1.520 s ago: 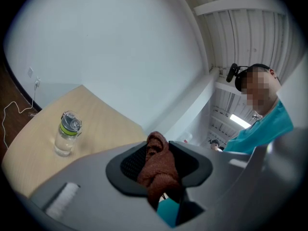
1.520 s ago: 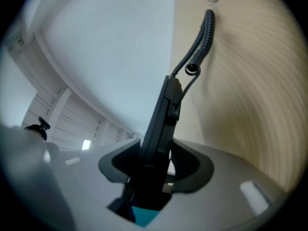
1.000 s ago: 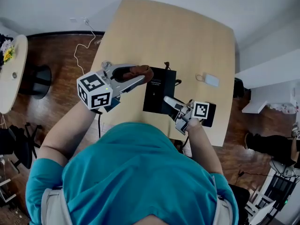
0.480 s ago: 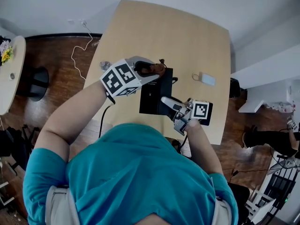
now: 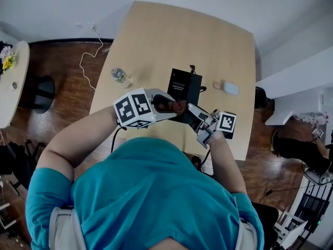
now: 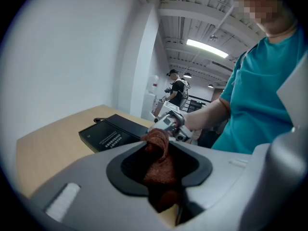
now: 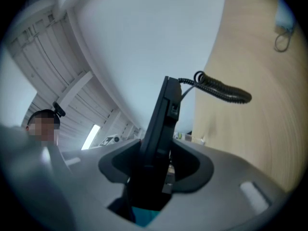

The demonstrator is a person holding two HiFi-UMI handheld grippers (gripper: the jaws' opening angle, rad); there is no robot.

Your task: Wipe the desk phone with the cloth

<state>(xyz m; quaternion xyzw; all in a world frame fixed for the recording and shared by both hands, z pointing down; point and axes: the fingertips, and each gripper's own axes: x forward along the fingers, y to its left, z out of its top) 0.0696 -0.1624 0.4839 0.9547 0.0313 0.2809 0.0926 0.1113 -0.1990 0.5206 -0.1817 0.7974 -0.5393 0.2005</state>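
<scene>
Two grippers are in play. The left gripper [image 5: 176, 107] has its jaws clamped on the one brown cloth [image 6: 159, 159], just near of the single black desk phone [image 5: 183, 84] at mid-table [image 5: 156, 40]. The right gripper [image 5: 193, 112] grips that phone's near edge. One bottle [image 5: 120, 77] stands to the left.

A black rectangular desk phone [image 5: 183, 85] is near the middle of the pale wooden surface [image 5: 182, 30], its near edge clamped in the right claw [image 5: 193, 112]. Just left of that claw, on the person's side of the phone, the left claw [image 5: 176, 106] pinches a brown woven cloth [image 5: 167, 106]. A clear plastic bottle [image 5: 120, 77] stands left of the phone, by the surface's left edge. A small white tag [image 5: 229, 88] lies to the phone's right.
</scene>
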